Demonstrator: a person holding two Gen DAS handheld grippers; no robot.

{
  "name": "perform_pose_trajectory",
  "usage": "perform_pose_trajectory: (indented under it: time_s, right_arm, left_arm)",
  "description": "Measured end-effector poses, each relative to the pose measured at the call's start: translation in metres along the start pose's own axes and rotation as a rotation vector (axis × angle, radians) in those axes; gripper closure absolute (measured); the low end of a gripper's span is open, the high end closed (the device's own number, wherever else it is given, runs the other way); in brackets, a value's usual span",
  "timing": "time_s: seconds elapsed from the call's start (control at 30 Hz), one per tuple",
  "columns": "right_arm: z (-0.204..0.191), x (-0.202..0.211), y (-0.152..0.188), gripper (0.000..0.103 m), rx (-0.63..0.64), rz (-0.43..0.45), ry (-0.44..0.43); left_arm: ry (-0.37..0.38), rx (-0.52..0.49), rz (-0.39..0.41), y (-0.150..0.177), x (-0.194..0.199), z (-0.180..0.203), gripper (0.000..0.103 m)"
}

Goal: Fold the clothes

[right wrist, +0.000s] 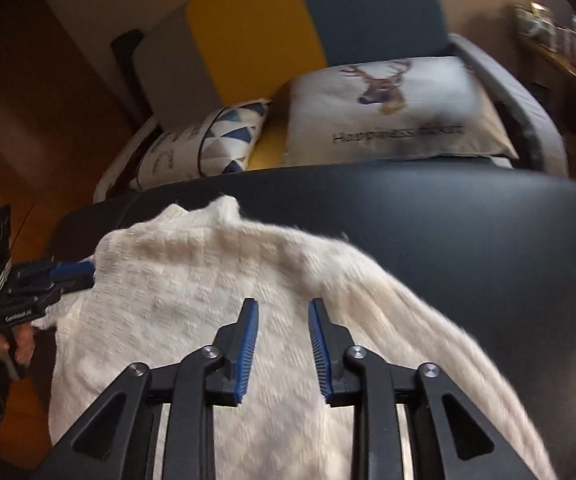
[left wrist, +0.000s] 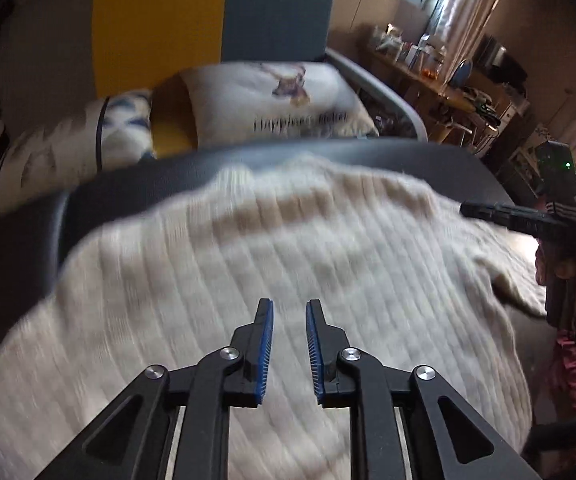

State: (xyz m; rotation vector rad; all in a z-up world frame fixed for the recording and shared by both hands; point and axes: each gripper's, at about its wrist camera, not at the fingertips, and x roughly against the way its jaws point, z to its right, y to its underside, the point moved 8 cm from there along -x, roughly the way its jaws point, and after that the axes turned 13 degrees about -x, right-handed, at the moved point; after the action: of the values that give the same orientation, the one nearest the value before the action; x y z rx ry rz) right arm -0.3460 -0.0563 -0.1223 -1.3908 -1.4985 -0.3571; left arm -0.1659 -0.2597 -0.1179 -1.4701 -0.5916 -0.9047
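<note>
Cream ribbed knit sweater lies spread across a dark padded surface; left gripper hovers above it, blue pads slightly parted, empty; right gripper likewise, holding nothing; deer-print cushion sits beyond.

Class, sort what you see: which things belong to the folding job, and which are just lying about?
Belongs to the job:
cream knitted sweater
left gripper
right gripper
dark table

Just lying about:
deer cushion
triangle-patterned cushion
cluttered desk
</note>
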Motion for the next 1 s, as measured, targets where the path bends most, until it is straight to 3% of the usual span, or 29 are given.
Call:
perform_pose_trajectory:
  time_s: [0.1,0.17,0.23,0.33,0.4,0.47,0.5,0.53,0.6,0.7,0.77,0.83,0.93,1.0]
  right_arm:
    - [-0.001,-0.019,-0.011,0.073,0.079,-0.069,0.068]
    - [0.004,-0.03,-0.017,0.071,0.125,-0.112,0.121]
    - [0.007,-0.041,-0.021,0.069,0.153,-0.147,0.123]
    - [0.01,-0.056,-0.022,0.064,0.187,-0.213,0.107]
    - [0.009,-0.059,-0.023,0.065,0.215,-0.214,0.122]
    - [0.008,-0.059,-0.021,0.082,0.236,-0.192,0.169]
    - [0.008,-0.059,-0.021,0.085,0.246,-0.182,0.192]
    - [0.004,-0.056,-0.017,0.098,0.271,-0.159,0.214]
    - [-0.006,-0.05,-0.009,0.099,0.33,-0.108,0.255]
    - [-0.016,-0.027,-0.004,0.099,0.373,0.043,0.316]
    - [0.0,-0.035,0.002,0.102,0.37,0.047,0.406]
    - [0.016,-0.045,0.009,0.102,0.365,0.035,0.487]
    - [0.019,-0.039,0.008,0.099,0.303,0.064,0.467]
    - [0.014,-0.028,0.004,0.092,0.274,0.101,0.455]
  left_arm:
    - [-0.066,-0.138,-0.002,-0.029,-0.02,-0.004,0.067]
    - [-0.132,-0.22,-0.046,-0.034,-0.041,-0.011,0.058]
    - [-0.165,-0.238,-0.085,-0.036,-0.06,-0.025,0.057]
    - [-0.117,-0.175,-0.123,-0.037,-0.078,-0.046,0.056]
    - [-0.065,-0.135,-0.144,-0.036,-0.086,-0.056,0.048]
    - [-0.021,-0.104,-0.177,-0.031,-0.096,-0.058,0.045]
    - [0.001,-0.089,-0.194,-0.028,-0.101,-0.059,0.046]
    - [-0.004,-0.105,-0.187,-0.027,-0.102,-0.055,0.047]
    - [-0.012,-0.145,-0.16,-0.026,-0.101,-0.044,0.089]
    - [-0.089,-0.161,-0.037,-0.031,-0.081,-0.032,0.091]
    - [-0.167,-0.174,0.026,-0.033,-0.07,-0.028,0.091]
    - [-0.276,-0.184,0.018,-0.03,-0.073,-0.031,0.09]
    - [-0.379,-0.249,-0.076,-0.02,-0.099,-0.029,0.084]
    - [-0.351,-0.212,-0.069,-0.021,-0.096,-0.028,0.083]
